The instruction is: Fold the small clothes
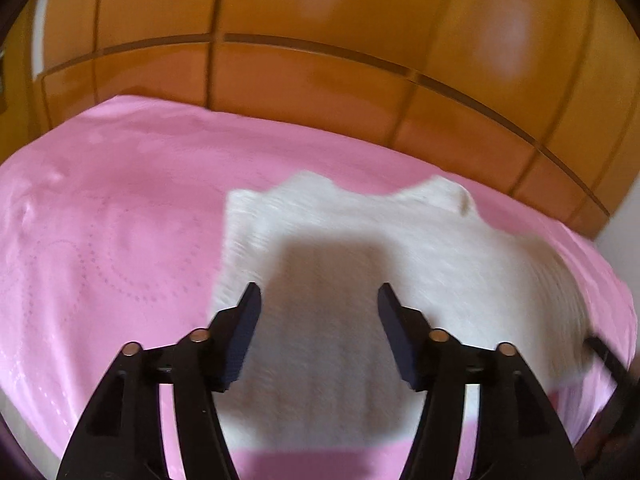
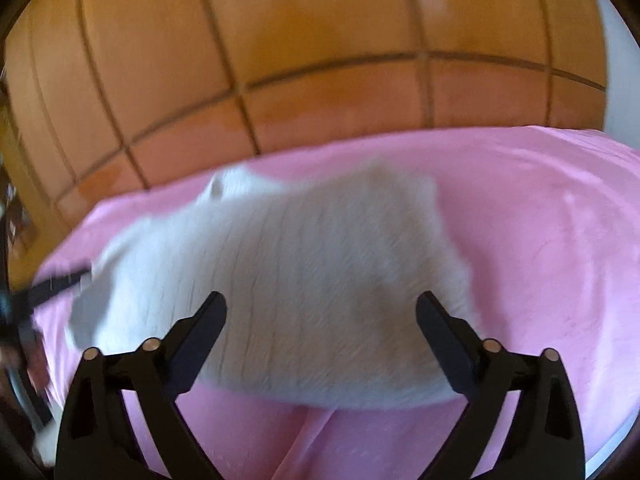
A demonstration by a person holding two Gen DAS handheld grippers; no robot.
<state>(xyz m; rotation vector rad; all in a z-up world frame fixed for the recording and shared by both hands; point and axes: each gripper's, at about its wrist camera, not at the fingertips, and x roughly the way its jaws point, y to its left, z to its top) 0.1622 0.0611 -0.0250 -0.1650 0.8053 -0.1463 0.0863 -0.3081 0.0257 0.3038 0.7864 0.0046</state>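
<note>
A small white ribbed knit garment [image 1: 360, 248] lies flat on a pink bedspread [image 1: 112, 220]. My left gripper [image 1: 319, 294] hovers above its near part with the jaws open and nothing between them; its shadow falls on the cloth. In the right wrist view the same white garment [image 2: 304, 264] lies on the pink bedspread [image 2: 540, 240]. My right gripper [image 2: 321, 304] is above its near edge, jaws wide open and empty. The other gripper's black finger [image 2: 56, 286] shows at the garment's left edge, and the right gripper's finger [image 1: 604, 354] shows at the far right of the left wrist view.
An orange wooden wardrobe [image 1: 320, 60] with dark panel lines stands right behind the bed, also seen as wooden panels [image 2: 320, 60] in the right wrist view. A white wall [image 1: 624, 224] shows at the right. Both views are motion-blurred.
</note>
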